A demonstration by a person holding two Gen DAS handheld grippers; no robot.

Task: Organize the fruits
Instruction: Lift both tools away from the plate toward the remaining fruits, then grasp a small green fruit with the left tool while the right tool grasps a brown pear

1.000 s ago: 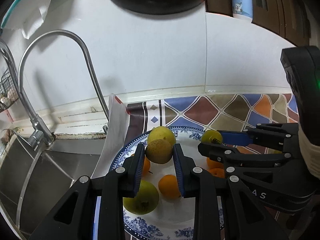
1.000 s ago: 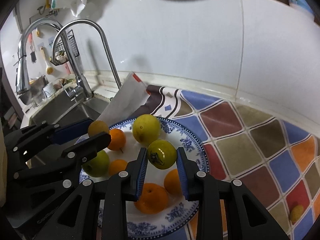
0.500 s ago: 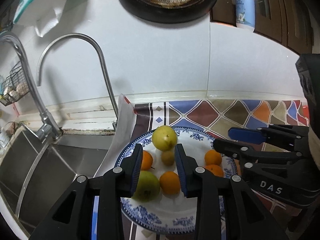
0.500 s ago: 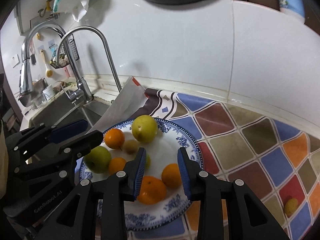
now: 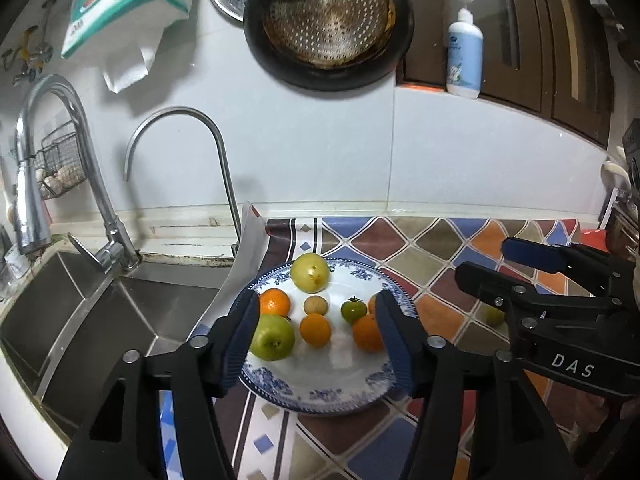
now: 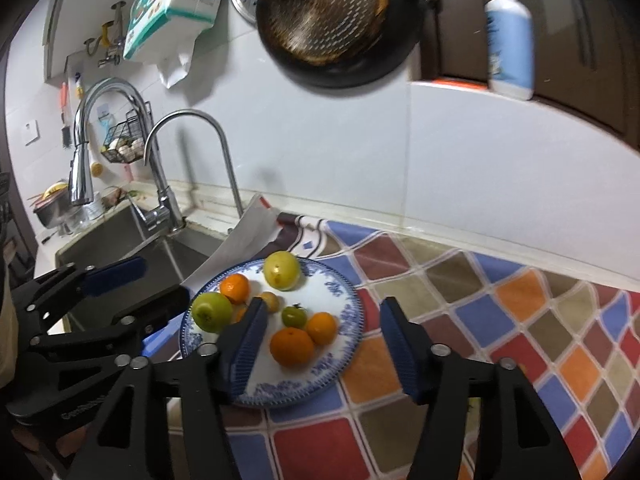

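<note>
A blue-and-white plate point(image 5: 320, 394) point(image 6: 348, 340) lies on the patterned mat and holds several fruits: a yellow-green pear point(image 5: 309, 272) point(image 6: 281, 270), a green apple point(image 5: 272, 337) point(image 6: 211, 311), a small brown fruit point(image 5: 315, 305), a green tomato point(image 5: 353, 309) point(image 6: 294, 316) and several oranges point(image 5: 315, 329) point(image 6: 291, 346). My left gripper point(image 5: 316, 320) is open and empty above the plate's near side. My right gripper point(image 6: 322, 324) is open and empty above the plate, and it shows at the right in the left wrist view point(image 5: 496, 264).
A steel sink point(image 5: 80, 312) with two taps point(image 5: 180, 160) lies left of the plate. A white sheet point(image 5: 244, 264) curls up at the mat's left edge. A small green fruit point(image 5: 491, 314) lies on the mat right of the plate. A pan point(image 5: 328, 20) hangs on the wall.
Both grippers let go of their fruits, the small brown one and the green tomato, onto the plate. Both jaws opened wide and both grippers drew back and up.
</note>
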